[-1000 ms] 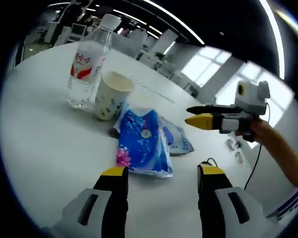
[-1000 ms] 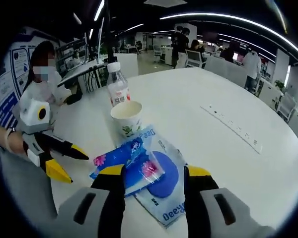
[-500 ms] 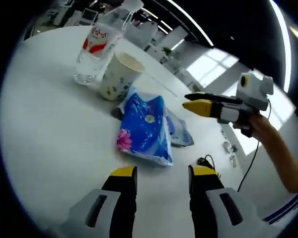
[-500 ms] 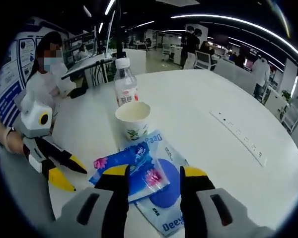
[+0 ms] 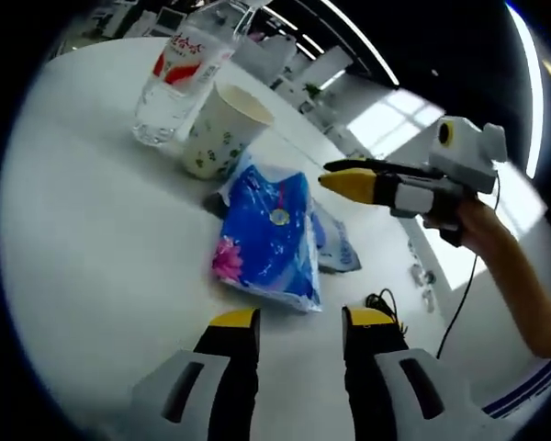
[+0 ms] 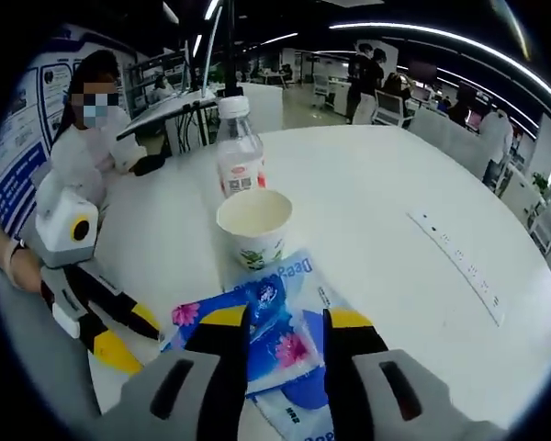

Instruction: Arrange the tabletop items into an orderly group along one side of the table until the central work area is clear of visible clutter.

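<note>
At the bottom of the left gripper view, the left gripper [image 5: 298, 322] is seen with its yellow-tipped jaws parted and nothing between them, held above the white table [image 5: 92, 230]. Just beyond the tips, at the centre of the frame, a blue tissue pack [image 5: 264, 239] is laid flat, partly on top of a paler blue wipes packet [image 5: 335, 250] that pokes out at its right side. Further up and to the left, a paper cup [image 5: 220, 130] with a small green print is stood upright just beside the pack, and a clear water bottle [image 5: 179, 78] with a red and white label is stood close beside the cup at the upper left. The right gripper [image 5: 335, 176] is seen at the right of that frame, held in a hand [image 5: 473, 225], its jaws close together and empty above the packet. In the right gripper view, the right gripper [image 6: 285, 322] rises from the bottom, jaws slightly apart over the tissue pack [image 6: 257, 317]; the wipes packet [image 6: 298, 276] lies beneath it. The cup [image 6: 254, 225] and bottle [image 6: 239, 152] are found beyond, toward the upper centre. The left gripper [image 6: 119, 335] is seen at the lower left, jaws spread. A white power strip [image 6: 459, 266] is set on the table [image 6: 376, 184] at the right.
</note>
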Available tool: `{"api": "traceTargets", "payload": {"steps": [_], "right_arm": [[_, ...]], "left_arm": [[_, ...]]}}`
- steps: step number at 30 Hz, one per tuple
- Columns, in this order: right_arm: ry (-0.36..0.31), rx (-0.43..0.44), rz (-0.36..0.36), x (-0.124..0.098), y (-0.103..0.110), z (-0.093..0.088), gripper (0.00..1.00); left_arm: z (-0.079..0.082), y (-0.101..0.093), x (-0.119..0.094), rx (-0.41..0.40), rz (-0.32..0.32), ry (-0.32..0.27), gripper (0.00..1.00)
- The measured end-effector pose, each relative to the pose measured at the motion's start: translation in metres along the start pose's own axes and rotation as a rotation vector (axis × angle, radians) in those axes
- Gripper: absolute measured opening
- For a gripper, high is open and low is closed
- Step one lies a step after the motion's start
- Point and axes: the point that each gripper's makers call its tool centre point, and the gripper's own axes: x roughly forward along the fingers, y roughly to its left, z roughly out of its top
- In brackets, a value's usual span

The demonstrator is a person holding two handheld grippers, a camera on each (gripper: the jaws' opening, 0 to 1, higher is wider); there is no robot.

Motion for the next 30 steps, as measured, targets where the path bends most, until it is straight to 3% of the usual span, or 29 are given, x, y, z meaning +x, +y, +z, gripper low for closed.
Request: {"api": "traceTargets", "payload": {"steps": [17, 22, 30], "right_arm": [[0.045, 0.024, 0.030, 0.011, 0.001, -0.011, 0.18], [0.016, 0.019, 0.032, 0.005, -0.003, -0.005, 0.15], [0.083, -0.039, 0.056, 0.007, -0.007, -0.020, 0.15]], "left_arm": [[0.000, 0.003, 0.008, -0.040, -0.010, 0.001, 0.28], [0.001, 0.004, 0.008, -0.047, -0.009, -0.003, 0.27], [0.003, 0.005, 0.008, -0.055, -0.007, -0.009, 0.26]]}}
